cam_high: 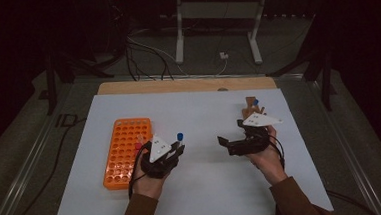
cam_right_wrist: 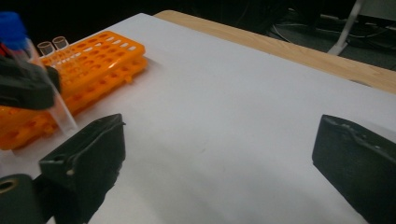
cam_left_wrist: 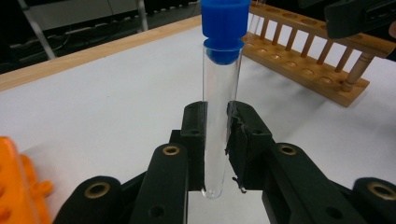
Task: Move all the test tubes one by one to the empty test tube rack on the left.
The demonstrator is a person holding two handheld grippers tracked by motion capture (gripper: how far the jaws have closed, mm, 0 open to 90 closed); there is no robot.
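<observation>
Holding the blue-capped tube [cam_left_wrist: 221,116] upright in your left gripper [cam_high: 167,151], clamped, just at the orange rack's [cam_high: 126,151] three o'clock side, you've nothing seated yet; right gripper [cam_high: 230,141] gapes empty, wooden rack [cam_left_wrist: 312,60] beyond.

Bare white mat [cam_high: 208,181] between both tools, orange rack [cam_high: 127,150] far left, wooden rack [cam_left_wrist: 308,60] far right

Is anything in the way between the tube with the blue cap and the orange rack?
Nothing visible is. The left gripper is shut on the tube, holding it upright just right of the orange rack. Between them lies bare white table. The right gripper is open, well off to the other side.
</observation>
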